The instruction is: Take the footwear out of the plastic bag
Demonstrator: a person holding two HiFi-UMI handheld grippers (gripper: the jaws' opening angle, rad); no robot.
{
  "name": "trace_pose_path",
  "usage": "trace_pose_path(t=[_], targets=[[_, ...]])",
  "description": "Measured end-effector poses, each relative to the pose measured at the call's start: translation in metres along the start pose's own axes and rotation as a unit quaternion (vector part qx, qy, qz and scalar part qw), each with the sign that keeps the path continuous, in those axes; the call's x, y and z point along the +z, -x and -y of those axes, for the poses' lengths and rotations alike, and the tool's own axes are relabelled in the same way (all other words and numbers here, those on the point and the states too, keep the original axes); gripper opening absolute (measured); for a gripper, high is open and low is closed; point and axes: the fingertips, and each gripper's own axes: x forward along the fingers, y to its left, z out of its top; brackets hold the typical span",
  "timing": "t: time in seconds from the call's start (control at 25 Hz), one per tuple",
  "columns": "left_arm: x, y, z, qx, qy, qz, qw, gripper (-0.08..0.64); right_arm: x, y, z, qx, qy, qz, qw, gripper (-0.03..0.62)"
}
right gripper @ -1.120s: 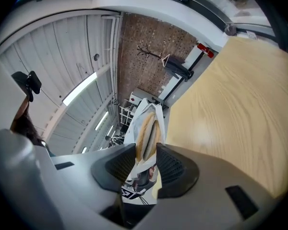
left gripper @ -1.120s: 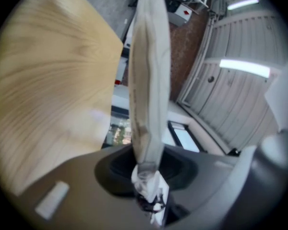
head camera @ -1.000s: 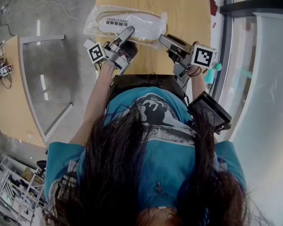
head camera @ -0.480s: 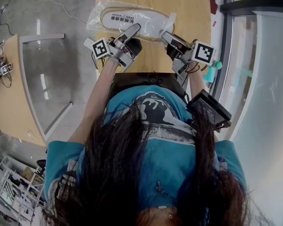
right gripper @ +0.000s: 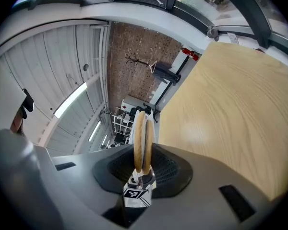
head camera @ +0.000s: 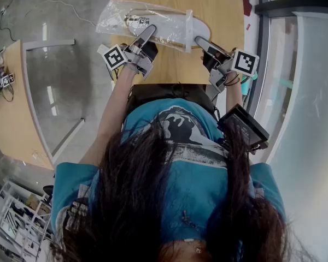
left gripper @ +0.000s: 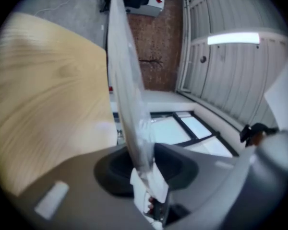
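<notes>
A clear plastic bag (head camera: 132, 21) lies across the wooden table (head camera: 218, 4) with a pair of flat white slippers (head camera: 197, 29) inside; their right end pokes out of the bag's open side. My left gripper (head camera: 147, 33) is shut on the bag's near edge, and in the left gripper view the plastic film (left gripper: 127, 90) runs up edge-on from between the left gripper (left gripper: 143, 169). My right gripper (head camera: 200, 39) has just been closing and now pinches the protruding slipper end. In the right gripper view two tan-edged soles (right gripper: 143, 133) stand clamped in the right gripper (right gripper: 143, 169).
The table's near edge is right at the person's body. A glass-topped desk (head camera: 54, 91) stands to the left and a glass partition (head camera: 295, 81) to the right. A small red object (head camera: 247, 7) sits at the table's right edge. A black device (head camera: 243, 127) hangs at the person's side.
Both grippers have moved farther onto the table. The right gripper has shifted right and closed on the slippers' end, which now sticks out of the bag. The bag has slid left.
</notes>
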Motion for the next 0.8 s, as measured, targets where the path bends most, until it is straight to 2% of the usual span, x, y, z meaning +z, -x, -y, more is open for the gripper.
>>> trace_pose_path(t=[0.16,0.28,0.4,0.68,0.8], targets=[[-0.003,-0.006,-0.007,0.029,-0.04,-0.029,0.9984,0.114,0.003,0.005,0.003,-0.019,0.017,-0.004,1.0,0.089],[-0.003,-0.01,-0.014,0.052,-0.061,-0.041,0.996,0.118,0.001,0.01,0.013,-0.052,-0.002,-0.004,0.999,0.089],[-0.001,-0.01,-0.023,0.066,-0.062,-0.041,0.995,0.121,0.002,0.013,0.015,-0.056,0.006,-0.005,0.998,0.089],[0.008,-0.013,-0.041,0.097,-0.064,-0.028,0.9928,0.124,0.008,0.035,0.025,-0.088,-0.01,0.01,0.996,0.089],[0.02,-0.011,-0.051,0.122,-0.067,-0.003,0.9902,0.127,0.017,0.043,0.021,-0.097,0.005,0.015,0.995,0.089]])
